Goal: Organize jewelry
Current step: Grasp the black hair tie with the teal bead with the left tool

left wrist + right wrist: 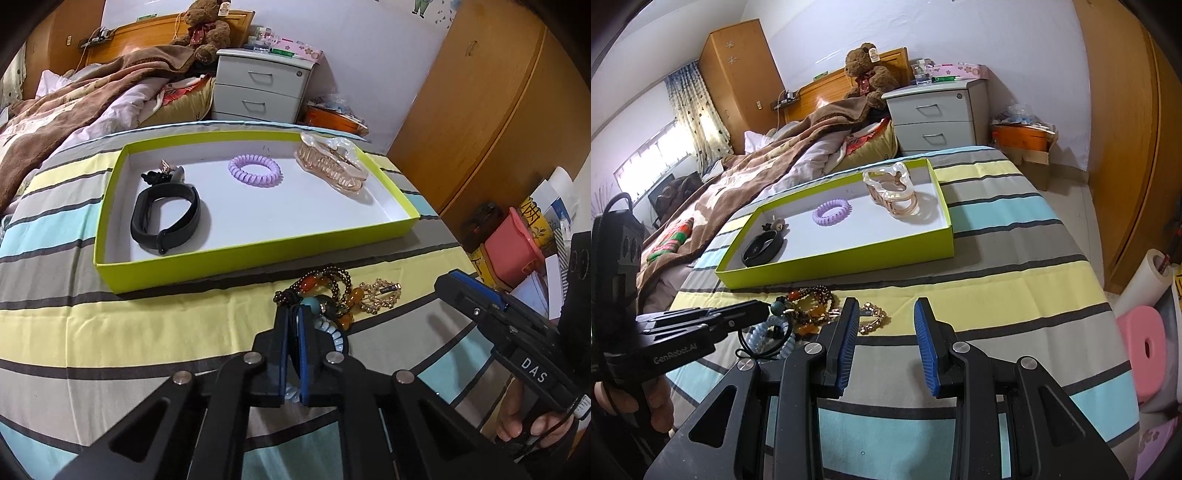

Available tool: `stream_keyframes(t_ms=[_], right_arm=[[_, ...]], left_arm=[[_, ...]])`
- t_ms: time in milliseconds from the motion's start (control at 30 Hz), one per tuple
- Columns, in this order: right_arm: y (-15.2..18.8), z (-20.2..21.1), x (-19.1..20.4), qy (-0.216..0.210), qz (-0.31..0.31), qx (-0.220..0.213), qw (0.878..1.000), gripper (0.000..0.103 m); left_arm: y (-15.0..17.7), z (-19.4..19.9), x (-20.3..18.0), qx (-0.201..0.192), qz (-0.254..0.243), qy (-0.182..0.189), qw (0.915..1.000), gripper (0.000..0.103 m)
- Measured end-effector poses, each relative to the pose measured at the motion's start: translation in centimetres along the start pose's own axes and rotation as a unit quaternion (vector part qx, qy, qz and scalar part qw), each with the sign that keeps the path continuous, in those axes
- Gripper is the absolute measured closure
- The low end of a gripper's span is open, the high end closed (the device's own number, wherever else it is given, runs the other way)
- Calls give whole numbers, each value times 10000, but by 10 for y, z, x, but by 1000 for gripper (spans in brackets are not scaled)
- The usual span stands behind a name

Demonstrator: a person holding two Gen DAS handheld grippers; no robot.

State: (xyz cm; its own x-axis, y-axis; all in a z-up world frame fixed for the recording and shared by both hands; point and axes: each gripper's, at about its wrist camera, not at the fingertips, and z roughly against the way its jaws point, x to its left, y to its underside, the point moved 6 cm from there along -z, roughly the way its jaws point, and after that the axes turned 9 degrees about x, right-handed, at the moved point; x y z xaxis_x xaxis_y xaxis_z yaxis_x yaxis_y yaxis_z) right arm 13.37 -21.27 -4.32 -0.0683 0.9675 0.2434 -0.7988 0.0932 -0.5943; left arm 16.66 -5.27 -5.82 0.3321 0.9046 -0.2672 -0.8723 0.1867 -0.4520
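Bedroom — pale lilac walls, light tiled floor. Bed under striped sheet, brown blanket heaped toward wooden headboard. Teddy bear against headboard. Grey two-drawer nightstand beside bed. Wooden wardrobe in far corner — curtained window glowing with daylight at left.

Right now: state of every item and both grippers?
left gripper: shut on light blue coil hair tie
right gripper: open, nothing between the pads
green tray: open-topped, on the bedspread
black band: in tray
purple coil hair tie: in tray
clear hair claw: in tray
bead bracelets: piled outside tray
nightstand drawers: closed
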Motion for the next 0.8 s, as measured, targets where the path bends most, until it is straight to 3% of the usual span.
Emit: stream_keyframes(t_ms=[433, 600, 700, 800], right_arm=[[2, 1, 6, 6, 89, 3, 10000, 71], [5, 1, 7, -12, 101, 15, 9999, 71], [5, -1, 7, -40, 114, 48, 9999, 71], [5, -2, 8, -49, 129, 66, 9999, 71]], left_arm=[[-1, 28, 4, -379, 103, 242, 9989, 98], [1, 20, 14, -229, 261, 258, 9991, 97], [4, 13, 17, -94, 318, 224, 9992, 90], [4, 6, 12, 32, 211, 299, 9993, 60]])
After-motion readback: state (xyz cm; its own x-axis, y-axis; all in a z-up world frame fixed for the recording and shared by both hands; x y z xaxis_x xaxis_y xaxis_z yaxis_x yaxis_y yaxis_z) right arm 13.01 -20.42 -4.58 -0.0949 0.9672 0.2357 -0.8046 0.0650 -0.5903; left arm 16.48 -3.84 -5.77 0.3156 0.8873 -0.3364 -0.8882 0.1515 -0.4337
